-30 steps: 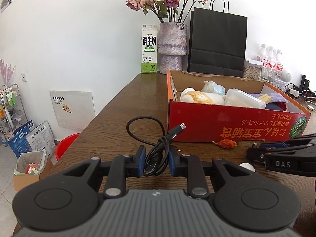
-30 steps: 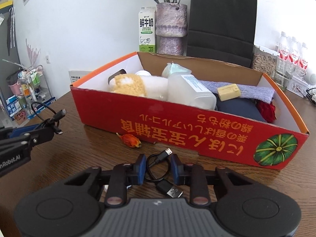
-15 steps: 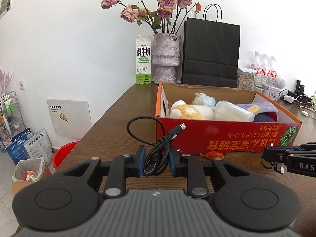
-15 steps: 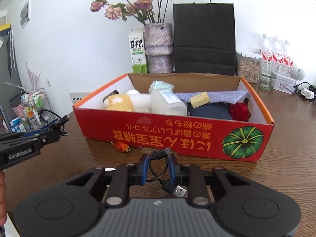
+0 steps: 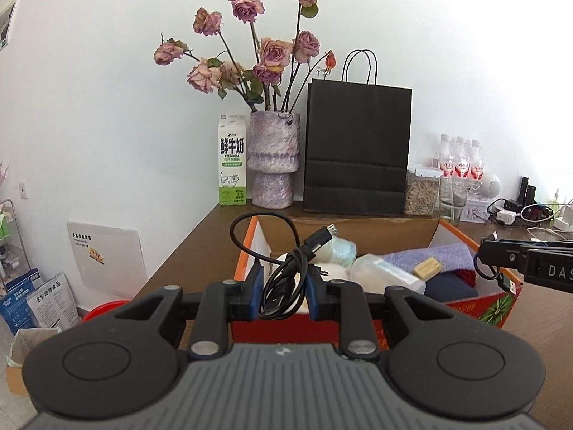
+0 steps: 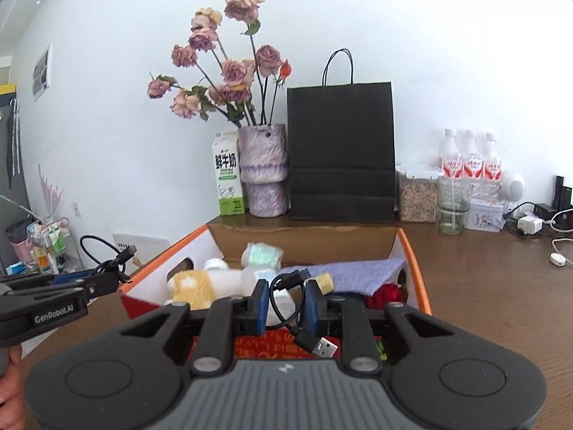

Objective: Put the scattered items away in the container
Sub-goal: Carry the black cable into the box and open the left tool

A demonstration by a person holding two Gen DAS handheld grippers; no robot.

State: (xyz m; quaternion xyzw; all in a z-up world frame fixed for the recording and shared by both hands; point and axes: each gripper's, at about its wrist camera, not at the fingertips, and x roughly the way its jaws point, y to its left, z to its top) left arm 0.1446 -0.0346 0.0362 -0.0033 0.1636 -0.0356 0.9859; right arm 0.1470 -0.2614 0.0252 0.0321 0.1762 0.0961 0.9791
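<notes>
Two black cables are showing, one per gripper. The left gripper (image 5: 283,295) is pinching a bunched black cable (image 5: 286,283) tightly at lower centre, over the red box's (image 5: 496,306) near left corner. The right gripper (image 6: 285,304) is clamping a looped USB cable (image 6: 286,302), its plug dangling. Three water bottles (image 6: 471,163) are standing at right. Only the right wrist view is showing a hand (image 6: 9,390) at lower left.
</notes>
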